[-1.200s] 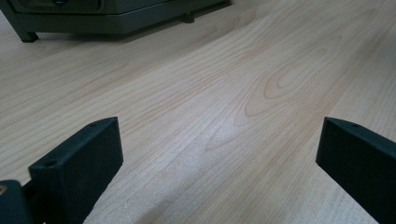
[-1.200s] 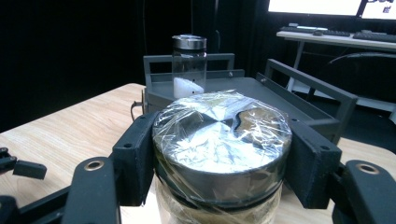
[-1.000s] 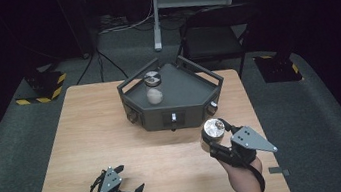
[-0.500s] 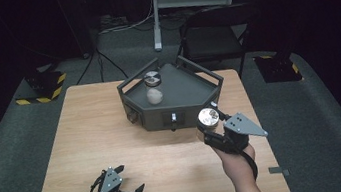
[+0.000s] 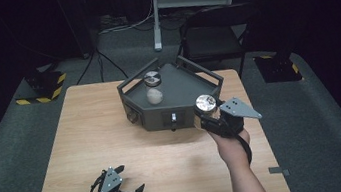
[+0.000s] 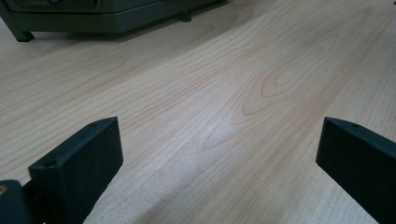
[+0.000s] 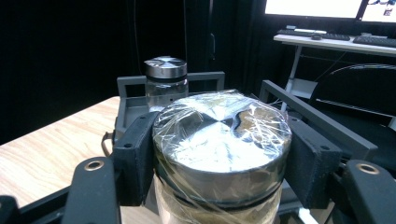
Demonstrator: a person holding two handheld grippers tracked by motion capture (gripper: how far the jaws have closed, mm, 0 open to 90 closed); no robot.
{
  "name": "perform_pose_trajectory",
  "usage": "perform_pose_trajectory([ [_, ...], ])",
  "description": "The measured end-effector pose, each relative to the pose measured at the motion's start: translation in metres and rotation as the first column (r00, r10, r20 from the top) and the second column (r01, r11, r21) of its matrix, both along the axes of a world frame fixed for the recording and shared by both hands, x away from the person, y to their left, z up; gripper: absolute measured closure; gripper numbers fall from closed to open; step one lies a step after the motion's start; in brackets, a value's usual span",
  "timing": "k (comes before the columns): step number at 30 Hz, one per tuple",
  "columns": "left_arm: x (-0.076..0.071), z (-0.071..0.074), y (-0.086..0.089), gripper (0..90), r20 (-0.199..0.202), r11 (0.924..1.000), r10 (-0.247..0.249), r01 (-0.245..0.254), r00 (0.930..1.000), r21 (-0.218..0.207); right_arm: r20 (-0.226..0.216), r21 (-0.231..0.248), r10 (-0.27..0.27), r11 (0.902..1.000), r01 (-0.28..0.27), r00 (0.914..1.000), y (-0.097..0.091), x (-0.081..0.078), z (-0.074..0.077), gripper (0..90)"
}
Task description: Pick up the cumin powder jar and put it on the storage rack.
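My right gripper point(image 5: 207, 116) is shut on a glass jar with a shiny metal lid point(image 5: 205, 103), holding it upright beside the front right corner of the dark grey railed platform point(image 5: 185, 86). In the right gripper view the jar's plastic-wrapped lid point(image 7: 222, 135) sits squeezed between both black pads. On the platform stand a second lidded jar point(image 5: 151, 79), also seen in the right gripper view point(image 7: 165, 81), and a white rounded object point(image 5: 154, 95) in front of it. My left gripper point(image 5: 131, 182) rests low at the table's near left, jaws wide apart over bare wood point(image 6: 219, 126).
The wooden table point(image 5: 88, 138) has free room in the middle and on its left. A folding chair point(image 5: 215, 34) and a metal stand point(image 5: 158, 22) lie behind the table. Yellow-black striped blocks point(image 5: 41, 89) sit on the floor at far left.
My right hand has carried the jar away from the table's near edge and a little left, up to the platform's front right corner. The left gripper has stayed put.
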State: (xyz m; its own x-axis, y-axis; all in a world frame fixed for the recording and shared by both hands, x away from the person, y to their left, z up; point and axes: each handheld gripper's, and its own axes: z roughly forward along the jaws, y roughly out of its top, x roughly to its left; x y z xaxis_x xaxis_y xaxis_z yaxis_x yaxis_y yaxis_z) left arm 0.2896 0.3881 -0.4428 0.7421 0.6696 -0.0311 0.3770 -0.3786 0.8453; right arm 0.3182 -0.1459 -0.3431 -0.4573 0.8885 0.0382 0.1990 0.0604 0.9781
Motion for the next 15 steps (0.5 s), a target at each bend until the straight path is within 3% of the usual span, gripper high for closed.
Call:
perform_pose_trajectory([
  [5,0.0,0.0,0.0,0.7,0.001,1.0,-0.002,0.002,1.0,-0.001,-0.007,-0.024,-0.004,0.9997,0.004,1.0,0.006,0.016,0.003,34.8],
  [15,0.0,-0.001,0.002,0.7,-0.001,1.0,-0.003,0.003,1.0,-0.008,-0.033,-0.003,-0.02,0.9998,0.02,0.9992,0.011,0.047,0.006,34.8],
])
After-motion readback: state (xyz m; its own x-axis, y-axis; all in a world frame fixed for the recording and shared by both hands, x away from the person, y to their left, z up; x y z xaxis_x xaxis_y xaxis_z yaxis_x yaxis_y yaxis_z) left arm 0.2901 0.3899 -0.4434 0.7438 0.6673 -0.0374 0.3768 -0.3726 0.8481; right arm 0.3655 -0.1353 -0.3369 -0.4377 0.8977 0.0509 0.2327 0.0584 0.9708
